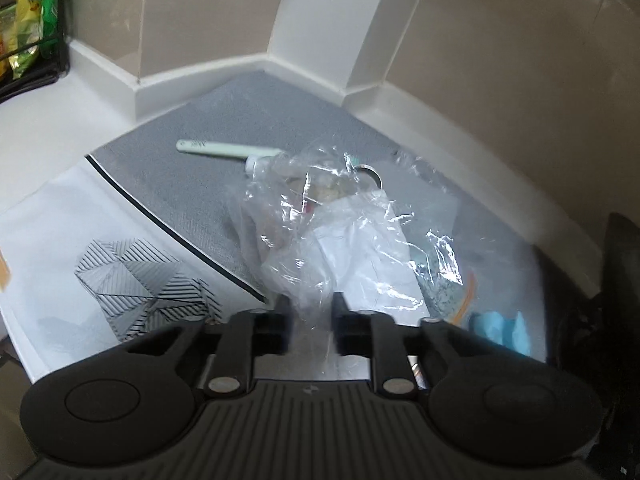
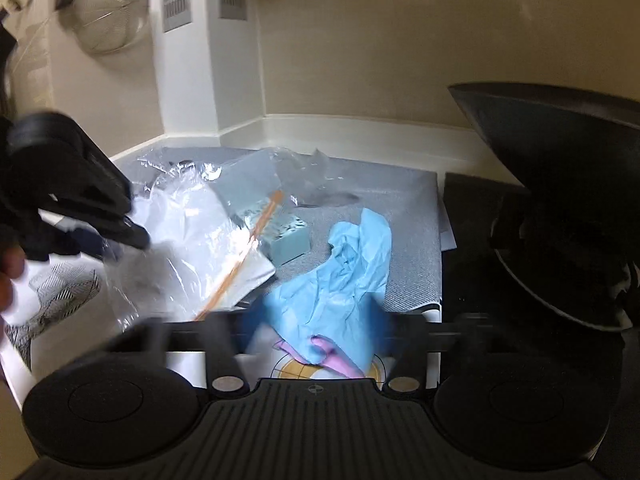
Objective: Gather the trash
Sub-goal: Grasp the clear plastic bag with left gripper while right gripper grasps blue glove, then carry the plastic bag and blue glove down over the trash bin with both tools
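With nothing yet binned, the left tool (image 1: pixel 310 312) was clenched on a clear plastic bag (image 1: pixel 340 232) near the counter's (image 1: pixel 40 128) back corner, while the right tool (image 2: pixel 316 328) straddled a blue glove (image 2: pixel 340 264), its grip unclear.

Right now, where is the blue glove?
In the right wrist view the blue glove lies crumpled on the grey mat, right of the clear plastic bag and left of the black bin.

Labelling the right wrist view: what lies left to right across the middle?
Left gripper → clear plastic bag → small teal box → blue glove → black bin.
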Demonstrator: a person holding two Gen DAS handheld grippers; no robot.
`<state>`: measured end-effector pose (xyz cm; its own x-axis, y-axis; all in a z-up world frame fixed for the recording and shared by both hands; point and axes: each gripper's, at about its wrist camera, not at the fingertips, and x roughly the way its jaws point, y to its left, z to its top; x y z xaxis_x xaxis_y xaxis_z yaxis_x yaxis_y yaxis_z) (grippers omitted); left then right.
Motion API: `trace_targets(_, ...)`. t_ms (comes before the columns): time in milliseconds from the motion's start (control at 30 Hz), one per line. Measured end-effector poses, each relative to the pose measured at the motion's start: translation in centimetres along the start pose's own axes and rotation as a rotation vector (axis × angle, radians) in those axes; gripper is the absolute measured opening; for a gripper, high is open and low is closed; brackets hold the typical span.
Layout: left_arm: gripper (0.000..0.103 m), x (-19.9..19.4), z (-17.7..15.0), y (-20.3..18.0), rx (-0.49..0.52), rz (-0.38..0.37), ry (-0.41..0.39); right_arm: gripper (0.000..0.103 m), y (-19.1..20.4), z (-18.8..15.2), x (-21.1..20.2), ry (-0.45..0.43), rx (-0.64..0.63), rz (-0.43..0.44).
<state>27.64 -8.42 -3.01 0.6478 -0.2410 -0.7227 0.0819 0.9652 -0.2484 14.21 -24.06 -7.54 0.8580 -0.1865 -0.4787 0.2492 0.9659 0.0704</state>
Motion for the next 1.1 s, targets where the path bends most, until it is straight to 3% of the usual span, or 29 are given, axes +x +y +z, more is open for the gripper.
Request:
trace_targets(33,0.011,-0.6,0.0,0.6,-0.007,-0.006,-0.010,0.023,0.0,-0.1,-0.1,0.000,-0.006,0.003)
trace_targets(67,0.011,-1.3,0.0,1.2,-0.008,-0.013,-0.024,0.019,-0.1,-0.3,-0.3,-0.003,-0.002,0.013)
trace_targets(167,0.010,-4.2,-0.3,3.6,-0.008,-0.005,-0.080,0.015,0.0,-0.4,-1.6,-0.031,-0.001,0.048)
trace_targets(333,0.010,-9.8,-1.9,8.1,-0.057,-0.010,-0.160,0.014,1.0,-0.6,-5.2,-0.182,-0.060,0.039)
trace_targets(500,0.010,-14.8,-4.9,11.1,-0.053,0.022,-0.215,0.014,2.1,-0.8,-8.4,-0.266,-0.092,0.069)
trace_targets(700,0.010,-20.2,-9.7,14.7,-0.066,0.066,-0.237,0.014,3.4,-1.4,-11.4,-0.321,-0.128,0.122)
trace_targets(833,0.010,-23.3,-13.8,17.0,-0.069,0.133,-0.242,0.014,4.0,-2.0,-13.5,-0.330,-0.130,0.158)
trace_targets(1100,0.010,-26.5,-21.6,20.8,-0.082,0.224,-0.172,0.014,5.5,-4.7,-19.1,-0.302,-0.192,0.308)
